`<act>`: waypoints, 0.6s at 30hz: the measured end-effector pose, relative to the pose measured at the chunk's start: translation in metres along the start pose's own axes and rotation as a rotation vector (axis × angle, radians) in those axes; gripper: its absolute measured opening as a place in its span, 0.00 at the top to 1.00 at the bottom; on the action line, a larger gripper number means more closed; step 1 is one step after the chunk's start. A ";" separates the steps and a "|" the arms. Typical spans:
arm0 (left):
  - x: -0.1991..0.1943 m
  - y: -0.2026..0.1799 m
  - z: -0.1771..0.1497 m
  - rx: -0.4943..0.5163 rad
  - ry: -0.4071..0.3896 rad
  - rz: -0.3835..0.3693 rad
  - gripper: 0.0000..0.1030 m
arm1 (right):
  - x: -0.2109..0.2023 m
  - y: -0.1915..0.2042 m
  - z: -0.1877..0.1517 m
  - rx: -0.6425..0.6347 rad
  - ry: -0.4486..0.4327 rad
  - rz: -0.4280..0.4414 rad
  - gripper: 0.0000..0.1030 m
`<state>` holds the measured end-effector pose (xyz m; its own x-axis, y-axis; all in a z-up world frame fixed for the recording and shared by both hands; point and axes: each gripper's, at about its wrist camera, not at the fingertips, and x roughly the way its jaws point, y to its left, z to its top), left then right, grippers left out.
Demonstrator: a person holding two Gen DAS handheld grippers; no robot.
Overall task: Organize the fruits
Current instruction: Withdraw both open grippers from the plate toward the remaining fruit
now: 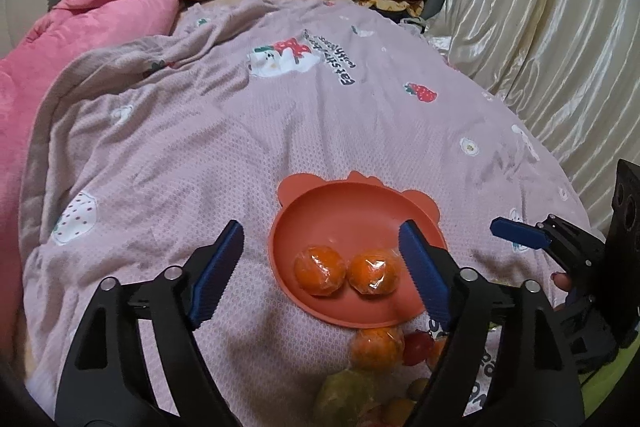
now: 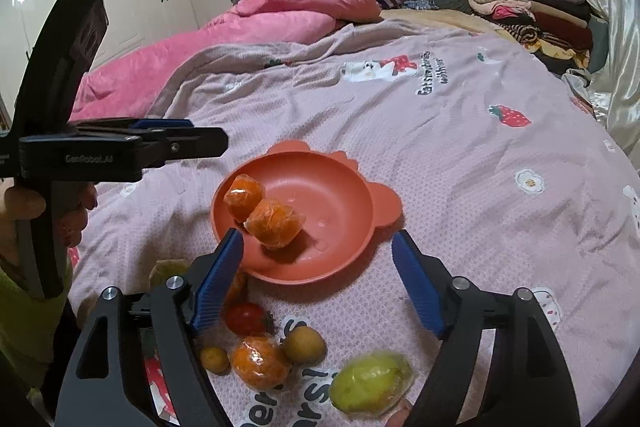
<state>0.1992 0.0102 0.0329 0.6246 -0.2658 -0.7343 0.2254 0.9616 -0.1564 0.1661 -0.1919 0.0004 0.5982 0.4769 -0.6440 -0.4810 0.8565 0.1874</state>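
A coral bowl (image 2: 320, 211) sits on the pink bedspread (image 2: 460, 155) of a bed, w/ two plastic-wrapped oranges (image 2: 258, 213) already in it, touching each other at abt 9 o'clock of the bowl in the right-wrist view. Both tools are wide and empty: the left tool (image 1: 322, 269) hangs over the bowl's near rim, nothing between its blue pads, and the right tool (image 2: 318, 281) hovers just short of the bowl, also gripping nothing. Still loose on the bedspread at 6 o'clock of the bowl: a third wrapped orange (image 2: 260, 365), a red tomato (image 2: 246, 319), two small brownish-yellow fruits (image 2: 302, 345) and a wrapped green fruit (image 2: 370, 381). Risks, as judged from here: the soft, sloping bedding could let the bowl tip or slide if a tool presses its rim; slick wrap may let a fruit slip from the pads; the loose pile is packed tight, so a grab for one could nudge its neighbours away; the two tools work close together and could clash over the bowl. Hard to read: another orange-coloured item is mostly hidden behind the right tool's left pad, a pale fruit near 8 o'clock is half covered, and the green fruit's type is unclear through the wrap. In the left-wrist view the pile is blurred and cut off at the bottom edge.
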 end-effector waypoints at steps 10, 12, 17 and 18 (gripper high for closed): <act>-0.023 0.000 -0.001 -0.001 -0.055 0.054 0.10 | -0.016 0.000 0.000 0.001 -0.039 -0.002 0.14; -0.027 0.000 -0.003 0.000 -0.063 0.055 0.10 | -0.019 0.001 0.000 0.002 -0.045 -0.005 0.11; -0.037 -0.001 -0.007 0.000 -0.083 0.072 0.10 | -0.026 0.002 0.001 0.000 -0.060 -0.016 0.08; -0.039 0.000 -0.008 -0.005 -0.087 0.076 0.10 | -0.026 0.002 0.001 0.000 -0.062 -0.017 0.08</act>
<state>0.1690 0.0207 0.0566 0.7025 -0.1971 -0.6839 0.1713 0.9795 -0.1063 0.1496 -0.2027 0.0182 0.6448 0.4738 -0.5998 -0.4704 0.8645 0.1771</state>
